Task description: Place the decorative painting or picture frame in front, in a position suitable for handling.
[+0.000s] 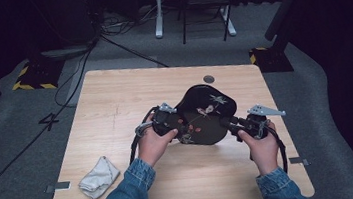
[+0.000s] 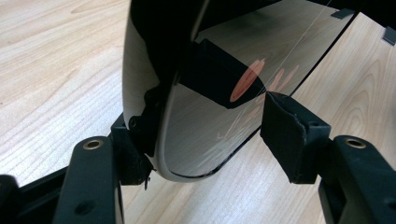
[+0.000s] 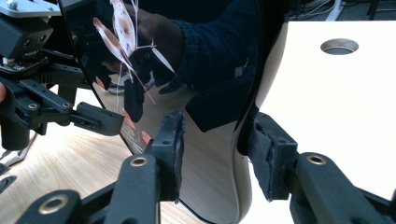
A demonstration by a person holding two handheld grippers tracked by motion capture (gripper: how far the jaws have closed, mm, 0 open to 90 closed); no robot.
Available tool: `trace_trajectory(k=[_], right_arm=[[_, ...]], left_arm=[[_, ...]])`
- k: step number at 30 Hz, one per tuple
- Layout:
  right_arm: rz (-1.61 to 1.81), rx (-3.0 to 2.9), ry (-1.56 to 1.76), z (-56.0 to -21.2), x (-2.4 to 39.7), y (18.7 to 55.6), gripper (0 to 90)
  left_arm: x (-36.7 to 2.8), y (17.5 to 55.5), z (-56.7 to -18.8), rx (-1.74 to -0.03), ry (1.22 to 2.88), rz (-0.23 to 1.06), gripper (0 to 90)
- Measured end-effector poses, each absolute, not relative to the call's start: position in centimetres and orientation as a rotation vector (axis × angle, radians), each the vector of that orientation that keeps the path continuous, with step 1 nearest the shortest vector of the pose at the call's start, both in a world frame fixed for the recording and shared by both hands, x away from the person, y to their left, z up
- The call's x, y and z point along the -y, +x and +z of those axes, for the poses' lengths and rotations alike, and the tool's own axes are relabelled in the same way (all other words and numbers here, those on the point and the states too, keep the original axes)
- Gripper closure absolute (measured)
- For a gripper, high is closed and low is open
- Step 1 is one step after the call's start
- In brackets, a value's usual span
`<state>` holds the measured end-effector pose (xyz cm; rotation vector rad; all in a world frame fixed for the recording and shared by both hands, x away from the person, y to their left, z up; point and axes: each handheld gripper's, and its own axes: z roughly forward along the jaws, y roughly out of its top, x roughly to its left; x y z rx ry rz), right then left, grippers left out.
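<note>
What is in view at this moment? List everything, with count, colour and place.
Tray: one, glossy black with pink and white flower painting, mid-table, its rim between both grippers' jaws.
Cloth: one, pale grey, crumpled, near left corner of the table.
Table: one, light wood, with a round cable hole near the far edge.
Chair: one, dark, on the floor beyond the table.
Cables: several, black, on the grey floor at left.
Left gripper: one, black; jaws apart around the tray's rim, the right pad clear of it.
Right gripper: one, black, clamped on the tray's opposite rim.
Sleeves: two, blue denim, bottom edge.
</note>
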<state>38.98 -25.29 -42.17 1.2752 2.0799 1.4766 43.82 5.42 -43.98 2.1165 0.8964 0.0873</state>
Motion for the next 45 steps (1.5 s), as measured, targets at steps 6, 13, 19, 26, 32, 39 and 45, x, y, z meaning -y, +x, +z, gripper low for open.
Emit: trace_trajectory(k=[6,13,19,26,32,39,45], right_arm=[[1.494,-2.066,1.239,-42.2,25.1,39.1,50.0],[1.466,-2.041,1.215,-41.8,25.3,39.2,40.8],[1.466,-2.057,1.161,-41.2,25.2,39.1,35.9],[1.459,-2.103,1.107,-40.9,25.2,38.9,34.3],[1.443,-2.125,1.065,-40.7,25.3,38.6,34.2],[1.438,-2.136,1.062,-40.8,25.3,38.5,33.5],[1.448,-2.141,1.065,-40.7,25.4,38.6,33.7]], left_arm=[[-5.3,43.4,-44.0,-0.884,2.107,0.177,30.8],[-6.2,42.4,-43.5,-0.906,2.116,0.259,28.1],[-8.2,40.5,-42.4,-0.907,2.118,0.29,25.9],[-11.5,37.7,-41.1,-0.933,2.101,0.326,26.1],[-15.0,34.7,-40.8,-0.97,2.103,0.393,27.6],[-18.7,32.9,-41.6,-1.068,2.126,0.406,28.1],[-21.9,32.0,-42.6,-1.156,2.155,0.381,28.1]])
